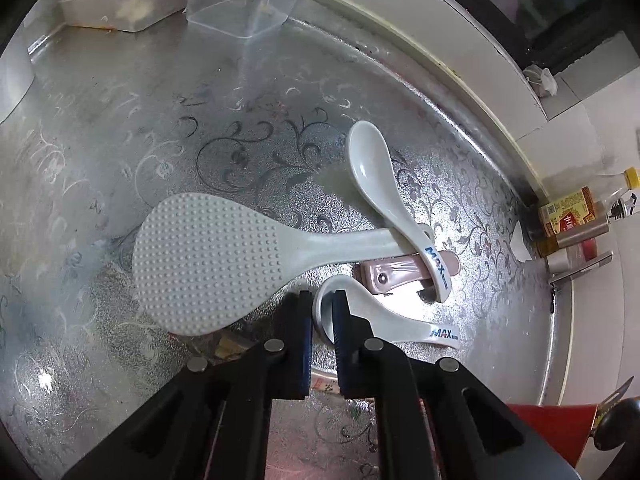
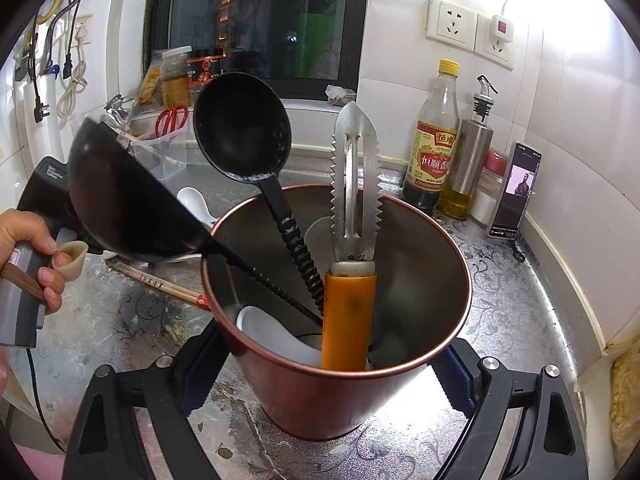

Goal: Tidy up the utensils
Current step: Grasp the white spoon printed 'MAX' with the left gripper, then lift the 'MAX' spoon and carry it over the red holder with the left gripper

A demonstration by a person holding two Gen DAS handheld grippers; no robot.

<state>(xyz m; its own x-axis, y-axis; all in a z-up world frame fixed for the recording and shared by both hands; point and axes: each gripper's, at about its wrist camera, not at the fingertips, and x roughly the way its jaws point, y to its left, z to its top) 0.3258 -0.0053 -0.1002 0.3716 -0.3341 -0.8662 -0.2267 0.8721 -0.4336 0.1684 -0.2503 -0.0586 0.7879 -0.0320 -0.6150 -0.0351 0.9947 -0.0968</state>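
Closest to the left wrist camera, the left hand-held gripper (image 1: 323, 312) pinches the bowl rim of a white ceramic spoon (image 1: 384, 320), one blue pad inside the bowl and one outside; this spoon lies on the patterned silver surface (image 1: 120, 140) with its printed handle pointing right. Just beyond it a pink clip-like object (image 1: 396, 276) lies under the handle of a second white ceramic spoon (image 1: 376, 188), which crosses over the handle of a dimpled white rice paddle (image 1: 208, 264). Farther back stand a clear plastic container (image 1: 240, 4) and a white tray (image 1: 124, 8).

In the right wrist view, the right hand-held gripper (image 2: 320, 376) has its jaws spread on either side of a copper-coloured metal cup (image 2: 340, 400); whether the pads actually press its wall I cannot tell. The cup holds two black ladles (image 2: 240, 136), an orange-handled scaler with a toothed metal blade (image 2: 352, 272) and a white spoon (image 2: 276, 340). To the left a person's hand (image 2: 32, 252) grips the other gripper's handle, with chopsticks (image 2: 160, 284) lying on the surface behind. Near the wall stand a vinegar bottle (image 2: 434, 148), a steel oil dispenser (image 2: 468, 160) and a phone (image 2: 516, 192).
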